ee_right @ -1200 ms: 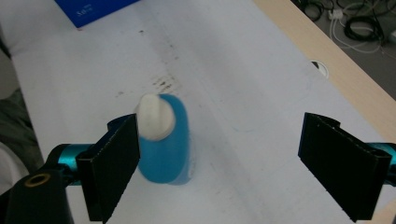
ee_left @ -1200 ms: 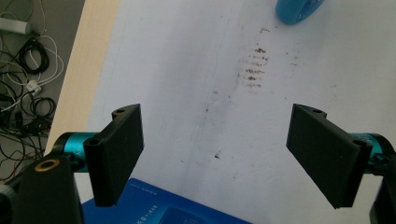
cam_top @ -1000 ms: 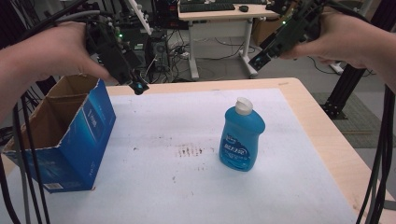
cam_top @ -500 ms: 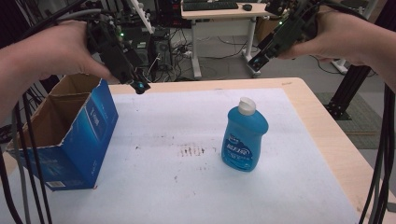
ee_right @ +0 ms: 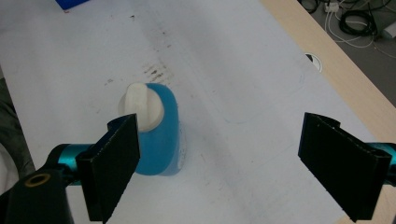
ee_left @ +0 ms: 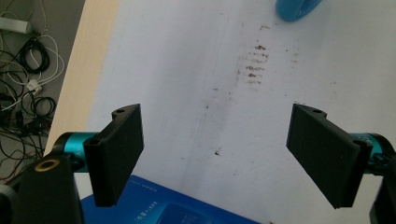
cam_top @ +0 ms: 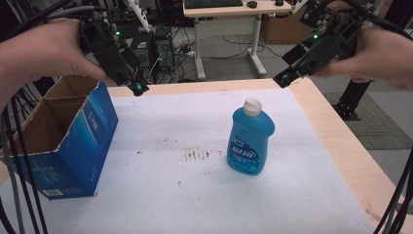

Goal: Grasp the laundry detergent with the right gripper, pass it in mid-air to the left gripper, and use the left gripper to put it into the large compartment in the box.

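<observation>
A blue detergent bottle (cam_top: 251, 139) with a white cap (cam_top: 252, 106) stands upright on the white table cover (cam_top: 195, 195), a little right of the middle and well in from every edge. Its label, light lettering on blue, faces the person's side, though the words are too small to read. In the right gripper view the bottle (ee_right: 159, 135) is seen from above, its cap (ee_right: 140, 106) partly behind the near jaw, and it stands on the cover with nothing touching it. The right gripper (cam_top: 287, 78) hangs in the air above the far right corner of the table, up and to the right of the bottle and apart from it; its jaws stand wide, empty, in the right gripper view (ee_right: 233, 172). The left gripper (cam_top: 138, 87) hovers over the far left part of the table, well away from the bottle, just beyond the open cardboard box (cam_top: 63, 141); its jaws are also spread wide with nothing between them (ee_left: 215, 158). The box, blue outside and brown inside, sits at the left edge of the table with its flaps up. A patch of small brown marks (cam_top: 195, 155) stains the cover between box and bottle, just left of the bottle's base. The wooden table edge (cam_top: 341, 146) shows along the right.
</observation>
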`<state>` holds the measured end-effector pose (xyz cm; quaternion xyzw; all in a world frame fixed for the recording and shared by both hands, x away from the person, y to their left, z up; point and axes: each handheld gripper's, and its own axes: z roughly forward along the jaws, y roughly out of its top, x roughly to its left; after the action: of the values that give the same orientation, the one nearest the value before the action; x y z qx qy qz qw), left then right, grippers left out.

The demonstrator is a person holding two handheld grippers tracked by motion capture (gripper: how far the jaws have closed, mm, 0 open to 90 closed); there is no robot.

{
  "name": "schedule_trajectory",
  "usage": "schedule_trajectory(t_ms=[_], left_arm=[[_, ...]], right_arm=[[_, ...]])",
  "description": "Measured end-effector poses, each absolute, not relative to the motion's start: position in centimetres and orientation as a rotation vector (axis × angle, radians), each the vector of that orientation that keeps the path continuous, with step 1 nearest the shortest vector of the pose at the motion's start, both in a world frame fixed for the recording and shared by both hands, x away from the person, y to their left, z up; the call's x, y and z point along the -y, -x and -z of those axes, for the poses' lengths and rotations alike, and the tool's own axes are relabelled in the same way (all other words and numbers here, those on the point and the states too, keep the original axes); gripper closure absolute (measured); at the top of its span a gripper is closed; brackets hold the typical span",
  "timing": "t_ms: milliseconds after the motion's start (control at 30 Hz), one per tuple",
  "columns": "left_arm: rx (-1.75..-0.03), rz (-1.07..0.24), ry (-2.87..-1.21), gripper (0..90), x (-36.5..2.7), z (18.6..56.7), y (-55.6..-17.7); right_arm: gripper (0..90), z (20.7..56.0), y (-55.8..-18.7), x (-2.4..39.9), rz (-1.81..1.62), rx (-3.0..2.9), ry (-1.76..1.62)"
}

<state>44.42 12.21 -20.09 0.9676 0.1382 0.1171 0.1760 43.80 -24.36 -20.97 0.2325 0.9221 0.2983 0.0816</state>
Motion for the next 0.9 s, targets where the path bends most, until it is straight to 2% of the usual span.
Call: schedule_trajectory(t_ms=[433, 900], left_arm=[[-0.379, -0.331, -2.750, 19.0, -12.1, 20.2, -44.3], [-0.383, -0.321, -2.746, 19.0, -12.1, 20.5, -44.3]], right_arm=[[12.3, 22.7, -40.6, 25.2, -0.913, -2.723, -0.694], [12.3, 25.2, -38.9, 25.4, -0.940, -2.706, -0.713]])
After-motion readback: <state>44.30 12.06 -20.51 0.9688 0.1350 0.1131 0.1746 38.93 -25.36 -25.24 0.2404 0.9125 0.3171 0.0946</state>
